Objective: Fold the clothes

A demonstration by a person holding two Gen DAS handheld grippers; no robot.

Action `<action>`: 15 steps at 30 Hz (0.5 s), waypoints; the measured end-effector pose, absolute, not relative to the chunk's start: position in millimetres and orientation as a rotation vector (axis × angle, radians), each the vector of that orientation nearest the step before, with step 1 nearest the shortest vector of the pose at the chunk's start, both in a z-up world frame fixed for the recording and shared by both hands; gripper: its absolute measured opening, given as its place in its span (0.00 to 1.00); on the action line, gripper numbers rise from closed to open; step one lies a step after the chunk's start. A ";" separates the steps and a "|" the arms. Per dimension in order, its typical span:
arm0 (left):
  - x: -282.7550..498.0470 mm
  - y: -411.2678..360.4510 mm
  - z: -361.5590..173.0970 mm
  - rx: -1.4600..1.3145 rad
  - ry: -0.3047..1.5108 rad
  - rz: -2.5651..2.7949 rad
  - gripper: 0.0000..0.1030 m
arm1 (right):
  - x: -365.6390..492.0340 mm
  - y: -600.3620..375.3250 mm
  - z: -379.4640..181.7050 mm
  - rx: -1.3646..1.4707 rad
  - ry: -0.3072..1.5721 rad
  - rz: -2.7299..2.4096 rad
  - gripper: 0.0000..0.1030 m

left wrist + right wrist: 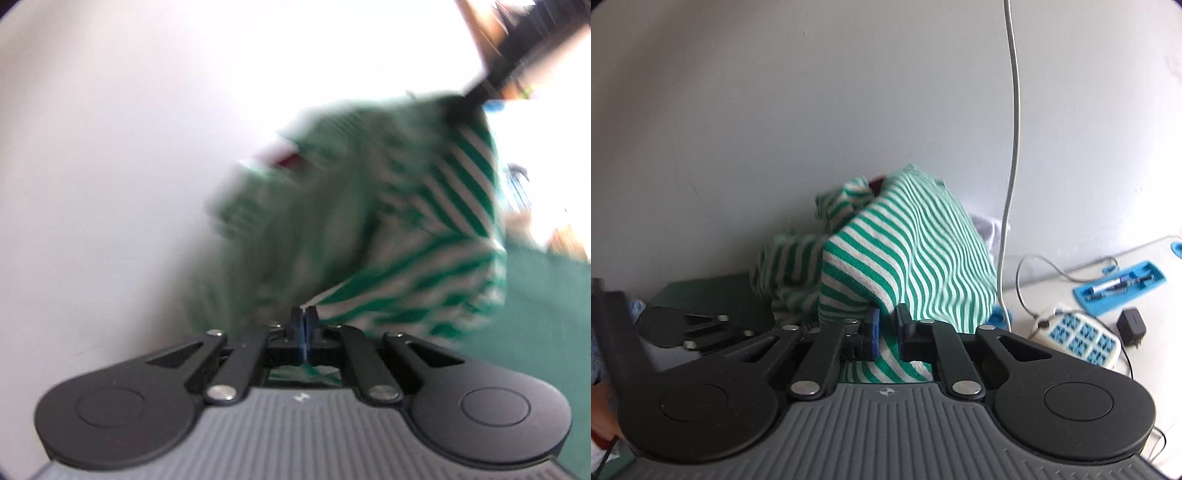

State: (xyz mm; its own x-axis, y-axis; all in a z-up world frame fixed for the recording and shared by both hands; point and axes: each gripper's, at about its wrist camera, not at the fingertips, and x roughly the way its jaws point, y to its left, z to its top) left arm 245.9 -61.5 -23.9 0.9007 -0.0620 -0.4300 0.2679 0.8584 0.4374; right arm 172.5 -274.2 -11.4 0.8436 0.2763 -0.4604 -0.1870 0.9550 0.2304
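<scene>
A: Where's the striped garment [908, 258]?
B: Bunched at twelve o'clock of the right gripper [886, 328], its edge pinched between the pads.
A: And the left gripper [304, 321]?
B: Jaws pressed together on a thin fold of it; cloth trails toward one o'clock, blurred. Both tilt downward. No readable writing.

The shirt [916, 251] was green-and-white striped; the tray [1123, 288] was bright blue; the wall [775, 110] was pale grey.
</scene>
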 end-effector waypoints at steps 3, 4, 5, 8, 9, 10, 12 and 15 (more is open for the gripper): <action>226.3 -9.3 57.9 0.333 0.266 -0.058 0.01 | 169.9 -268.3 44.8 0.249 0.358 0.330 0.02; 211.7 8.0 83.1 0.291 0.195 -0.009 0.00 | 163.4 -264.3 66.2 0.257 0.295 0.364 0.02; 195.6 20.7 101.0 0.270 0.151 0.008 0.00 | 155.6 -259.7 86.4 0.268 0.241 0.401 0.02; 144.4 51.1 128.1 0.275 0.100 0.046 0.04 | 119.5 -247.4 125.5 0.299 0.100 0.536 0.00; 129.3 60.2 127.8 0.278 0.106 0.065 0.05 | 103.9 -243.2 133.0 0.288 0.042 0.568 0.00; 118.7 67.7 124.4 0.278 0.126 0.070 0.08 | 92.9 -240.5 133.7 0.277 0.020 0.572 0.00; 100.5 76.9 104.1 0.282 0.189 0.072 0.39 | 79.8 -232.7 124.5 0.234 0.033 0.577 0.00; 82.0 89.8 64.5 0.284 0.302 0.062 0.73 | 80.8 -207.7 77.9 0.082 0.183 0.473 0.37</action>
